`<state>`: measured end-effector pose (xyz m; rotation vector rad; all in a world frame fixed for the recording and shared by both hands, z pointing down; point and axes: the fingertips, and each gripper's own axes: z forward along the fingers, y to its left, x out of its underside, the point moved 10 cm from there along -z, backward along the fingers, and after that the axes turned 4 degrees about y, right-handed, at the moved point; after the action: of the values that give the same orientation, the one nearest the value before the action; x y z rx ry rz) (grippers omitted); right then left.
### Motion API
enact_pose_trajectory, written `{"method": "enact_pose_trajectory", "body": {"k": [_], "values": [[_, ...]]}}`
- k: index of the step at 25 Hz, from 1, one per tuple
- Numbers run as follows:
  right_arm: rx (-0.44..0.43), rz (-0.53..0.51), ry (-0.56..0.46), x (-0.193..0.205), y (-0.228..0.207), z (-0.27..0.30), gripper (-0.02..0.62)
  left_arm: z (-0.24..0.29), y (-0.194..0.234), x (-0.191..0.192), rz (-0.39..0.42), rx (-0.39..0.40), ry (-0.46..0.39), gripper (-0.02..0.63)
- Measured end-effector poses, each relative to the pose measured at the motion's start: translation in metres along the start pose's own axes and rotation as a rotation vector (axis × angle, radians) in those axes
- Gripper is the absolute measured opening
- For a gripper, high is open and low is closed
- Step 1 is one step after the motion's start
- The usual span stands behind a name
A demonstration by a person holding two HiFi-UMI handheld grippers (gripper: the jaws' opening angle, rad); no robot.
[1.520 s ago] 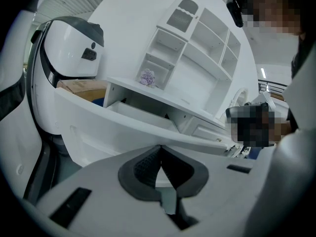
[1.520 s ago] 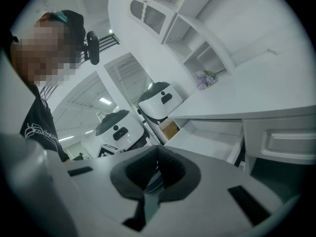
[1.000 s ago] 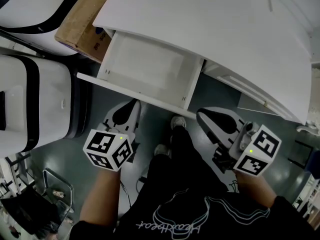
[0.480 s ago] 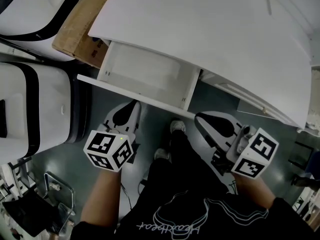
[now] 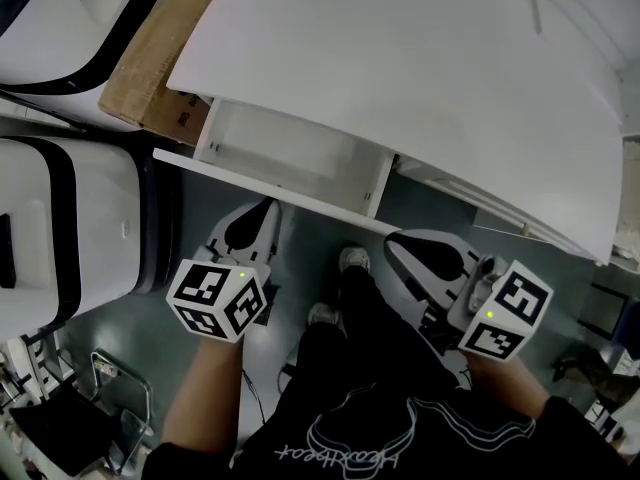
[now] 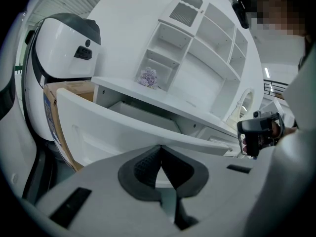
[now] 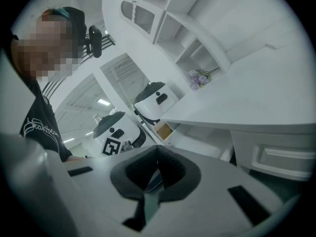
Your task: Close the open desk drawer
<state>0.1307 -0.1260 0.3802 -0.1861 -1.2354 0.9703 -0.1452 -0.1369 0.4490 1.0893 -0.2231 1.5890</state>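
1. The drawer point(image 5: 290, 153) was white: a shallow open box with plain side walls and a flat front panel point(image 5: 262, 190).
2. It stood partly pulled out from under the white surface point(image 5: 420, 78), near that surface's left end in the head view, with its rear part hidden beneath the top.
3. It sat level, its front panel upright and running slantwise across the head view.
4. In the left gripper view, the panel showed as a broad, plain white face.
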Motion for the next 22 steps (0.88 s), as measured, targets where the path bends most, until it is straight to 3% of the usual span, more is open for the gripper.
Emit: {"method": "enact_pose_trajectory", "body": {"k": [22], "values": [[0.003,0.026,-0.003,-0.011,-0.032,-0.009,0.006,0.047,0.001,-0.034,0.022,-0.018,-0.012,0.005]]}}
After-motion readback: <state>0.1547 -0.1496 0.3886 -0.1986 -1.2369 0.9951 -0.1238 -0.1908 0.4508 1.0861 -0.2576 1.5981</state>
